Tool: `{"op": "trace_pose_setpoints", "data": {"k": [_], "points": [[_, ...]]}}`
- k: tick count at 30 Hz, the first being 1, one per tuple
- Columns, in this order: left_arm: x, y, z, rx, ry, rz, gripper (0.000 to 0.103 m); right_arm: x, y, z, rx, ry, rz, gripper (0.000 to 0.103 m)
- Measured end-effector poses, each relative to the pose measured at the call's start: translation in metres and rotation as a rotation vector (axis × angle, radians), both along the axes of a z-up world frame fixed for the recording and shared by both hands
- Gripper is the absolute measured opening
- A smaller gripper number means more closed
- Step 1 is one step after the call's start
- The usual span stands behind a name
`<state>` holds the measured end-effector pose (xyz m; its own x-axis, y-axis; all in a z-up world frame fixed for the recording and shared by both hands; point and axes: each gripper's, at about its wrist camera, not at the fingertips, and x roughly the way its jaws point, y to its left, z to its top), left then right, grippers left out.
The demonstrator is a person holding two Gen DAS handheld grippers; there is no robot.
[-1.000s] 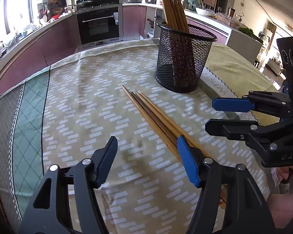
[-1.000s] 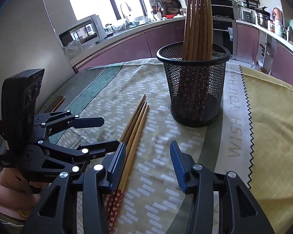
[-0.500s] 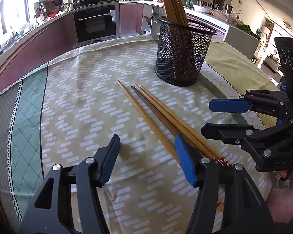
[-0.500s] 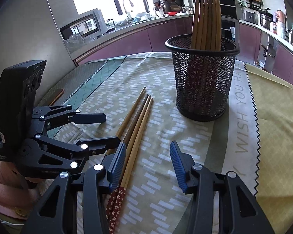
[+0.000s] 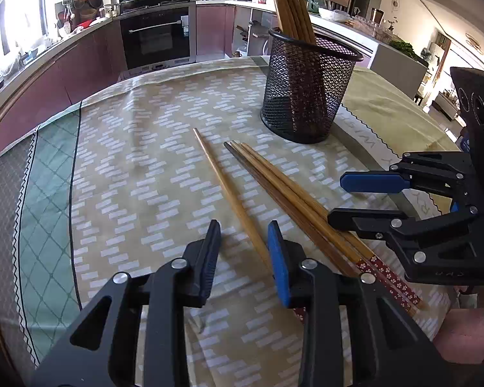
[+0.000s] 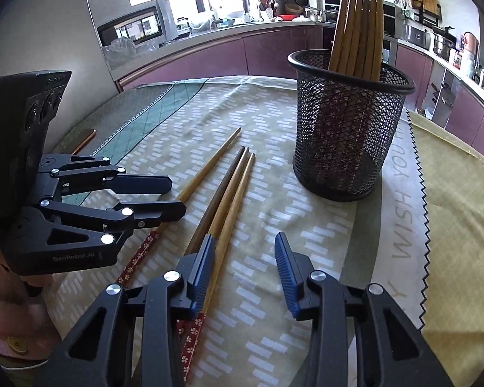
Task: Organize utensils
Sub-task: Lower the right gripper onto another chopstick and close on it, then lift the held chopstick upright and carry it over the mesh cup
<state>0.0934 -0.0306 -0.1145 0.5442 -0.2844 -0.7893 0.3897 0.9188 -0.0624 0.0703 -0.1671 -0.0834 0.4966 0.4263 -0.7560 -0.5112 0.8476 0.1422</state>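
Between my left gripper's (image 5: 243,251) narrowing, not-yet-touching jaws lies a light, stiff, slippery chopstick (image 5: 229,193); I'd pinch mid-shaft.

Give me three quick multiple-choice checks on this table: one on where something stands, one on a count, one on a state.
1. Where does the mesh holder stand?
A) on the tablecloth, beyond the loose chopsticks' thin tips
B) on the kitchen counter
C) on the floor

2. How many chopsticks lie loose on the cloth?
A) two
B) four
C) six

3. The lone chopstick is:
A) lifted off the cloth
B) flat between the left gripper's fingers
C) in the holder

Answers:
1 A: it stands upright on the cloth past the tips.
2 B: one apart plus three together.
3 B: the jaws have just been closing around it, with a gap left.
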Motion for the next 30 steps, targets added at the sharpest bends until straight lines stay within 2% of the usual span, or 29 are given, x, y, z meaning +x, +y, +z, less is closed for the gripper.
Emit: {"op": "trace_pose_setpoints", "data": {"k": [5, 10, 14, 17, 21, 25, 30], "points": [[0.000, -0.002, 0.000, 0.009, -0.001, 0.000, 0.027, 0.003, 0.006, -0.002, -0.029, 0.002, 0.000, 0.028], [0.008, -0.006, -0.001, 0.028, -0.008, 0.011, 0.029, 0.007, 0.014, -0.003, -0.059, -0.017, 0.000, 0.025], [0.016, -0.008, -0.002, 0.024, -0.008, 0.027, 0.029, 0.015, 0.016, -0.003, -0.038, -0.006, -0.012, 0.012], [0.018, -0.010, -0.002, 0.037, -0.017, 0.054, 0.022, 0.017, 0.012, -0.003, -0.018, 0.004, -0.020, 0.009], [0.015, -0.006, -0.003, 0.015, -0.013, 0.075, 0.011, 0.016, 0.002, -0.003, 0.017, 0.016, -0.038, 0.006], [0.012, -0.001, 0.000, -0.003, -0.013, 0.103, 0.008, 0.014, -0.006, 0.000, 0.048, 0.018, -0.048, 0.006], [0.001, 0.002, 0.003, -0.026, -0.009, 0.088, 0.008, 0.007, -0.015, 0.007, 0.096, 0.006, -0.032, 0.006]]}}
